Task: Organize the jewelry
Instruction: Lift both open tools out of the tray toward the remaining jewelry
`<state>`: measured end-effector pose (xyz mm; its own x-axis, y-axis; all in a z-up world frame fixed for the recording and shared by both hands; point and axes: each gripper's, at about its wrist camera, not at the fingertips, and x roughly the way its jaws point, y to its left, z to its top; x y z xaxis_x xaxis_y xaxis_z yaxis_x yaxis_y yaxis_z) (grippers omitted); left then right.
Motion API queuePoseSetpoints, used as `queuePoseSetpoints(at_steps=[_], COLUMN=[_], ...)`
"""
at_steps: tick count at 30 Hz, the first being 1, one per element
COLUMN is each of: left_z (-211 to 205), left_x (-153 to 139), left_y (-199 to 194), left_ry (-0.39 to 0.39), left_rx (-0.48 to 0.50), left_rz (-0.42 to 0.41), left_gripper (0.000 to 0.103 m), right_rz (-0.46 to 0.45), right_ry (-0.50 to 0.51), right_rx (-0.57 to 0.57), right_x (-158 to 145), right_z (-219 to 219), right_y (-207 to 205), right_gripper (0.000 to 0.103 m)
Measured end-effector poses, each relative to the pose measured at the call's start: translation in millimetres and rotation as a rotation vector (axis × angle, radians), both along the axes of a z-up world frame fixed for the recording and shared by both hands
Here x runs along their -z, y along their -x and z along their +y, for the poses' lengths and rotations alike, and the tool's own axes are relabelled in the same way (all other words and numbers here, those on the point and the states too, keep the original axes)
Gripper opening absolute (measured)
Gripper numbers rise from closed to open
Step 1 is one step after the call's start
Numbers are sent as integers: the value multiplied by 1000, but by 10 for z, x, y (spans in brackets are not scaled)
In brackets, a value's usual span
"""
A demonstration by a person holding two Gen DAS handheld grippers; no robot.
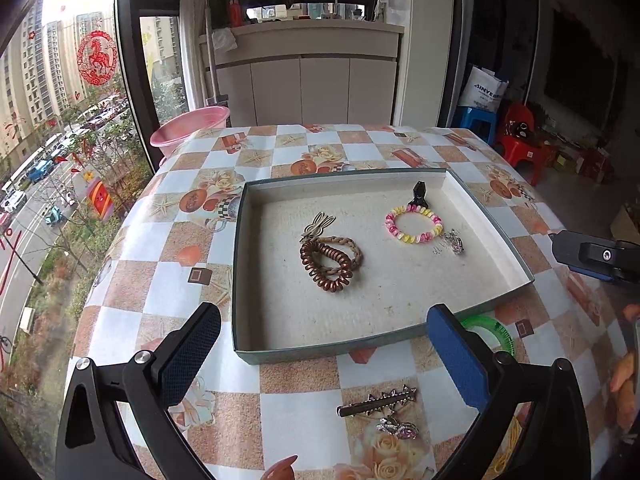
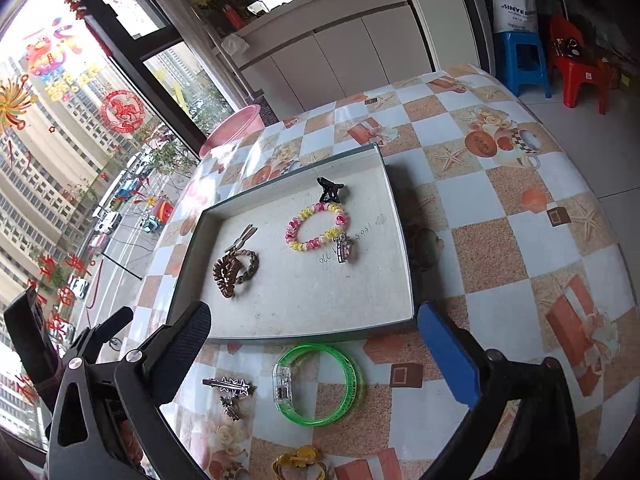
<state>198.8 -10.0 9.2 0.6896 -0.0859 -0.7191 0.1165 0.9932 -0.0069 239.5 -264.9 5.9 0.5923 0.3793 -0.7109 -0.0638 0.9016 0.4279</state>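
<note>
we hold both tongs over the surface (image 2: pixel 516 236), which wears a checked cloth, on the near side of the tray (image 1: pixel 240 264). the left tongs (image 1: pixel 324 356) gape wide with nothing between the pads, and below them lie a star clip (image 1: pixel 376 399) and a small silver charm (image 1: pixel 398 429), just beside each other. the right tongs (image 2: pixel 316 356) are spread wide too, empty, and frame the green bangle (image 2: pixel 320 384), which lies flat on the cloth just outside the tray's near wall (its clear clasp faces left in the right view).

inside the tray we see two groups, apart from each other. on the left a brown coil tie (image 1: pixel 326 266) overlaps a braided band (image 1: pixel 348 254), with a pale rabbit-eared clip (image 1: pixel 318 224) touching them at the far side. on the right sits a pink-and-yellow coil tie (image 1: pixel 414 224), a black clip (image 1: pixel 419 194) at its far edge and a silver charm (image 1: pixel 454 240) at its near right.

a yellow piece (image 2: pixel 298 462) lies at the bottom of the right view, nearer to us than the bangle; we cannot tell what it is. a pink basin (image 1: pixel 188 124) shows beyond the far left corner of the surface.
</note>
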Motion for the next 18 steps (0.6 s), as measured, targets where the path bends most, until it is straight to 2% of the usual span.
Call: queuePoseSetpoints(at_steps=[5,12,18], left_z=[23,137,167], left_x=[0,18,96], left_y=[280,587,755], left_ry=[0,24,-23], left_rx=[-7,-13,-16], left_rz=[-10,-14,-17], left_gripper=[103,103,103], right_rz=[-22,-22,-16], right_ry=[-4,53,91], right_rx=[7,21,-5], right_x=[-63,-123,-107], right_z=[5,21,127], right_y=[266,594,801], right_gripper=[103,103,103])
